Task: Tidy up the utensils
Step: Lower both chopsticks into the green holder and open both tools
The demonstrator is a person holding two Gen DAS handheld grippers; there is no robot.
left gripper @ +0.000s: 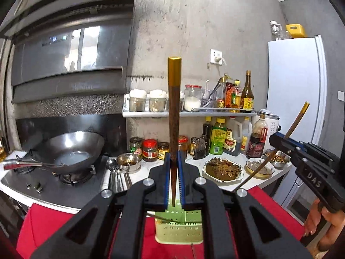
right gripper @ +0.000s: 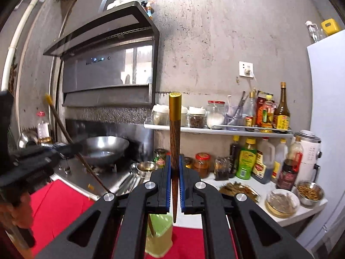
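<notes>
In the left wrist view my left gripper (left gripper: 174, 158) is shut on a dark wooden chopstick (left gripper: 174, 112) with a gold cap, which stands upright between the blue pads. A pale green perforated utensil holder (left gripper: 179, 231) sits below it on a red cloth. At the right edge, my right gripper (left gripper: 275, 139) grips a second chopstick (left gripper: 296, 122), tilted. In the right wrist view my right gripper (right gripper: 175, 167) is shut on its gold-capped chopstick (right gripper: 174, 133), whose tip hangs over the green holder (right gripper: 159, 235). My left gripper (right gripper: 74, 147) shows at the left with its chopstick (right gripper: 61, 125).
A wok (left gripper: 71, 151) sits on the stove at the left, with metal spoons (left gripper: 116, 179) lying on the counter beside it. Jars, sauce bottles (left gripper: 218, 138) and plates of food (left gripper: 223, 169) crowd the counter under a shelf (left gripper: 189, 113). A white fridge (left gripper: 295, 86) stands at the right.
</notes>
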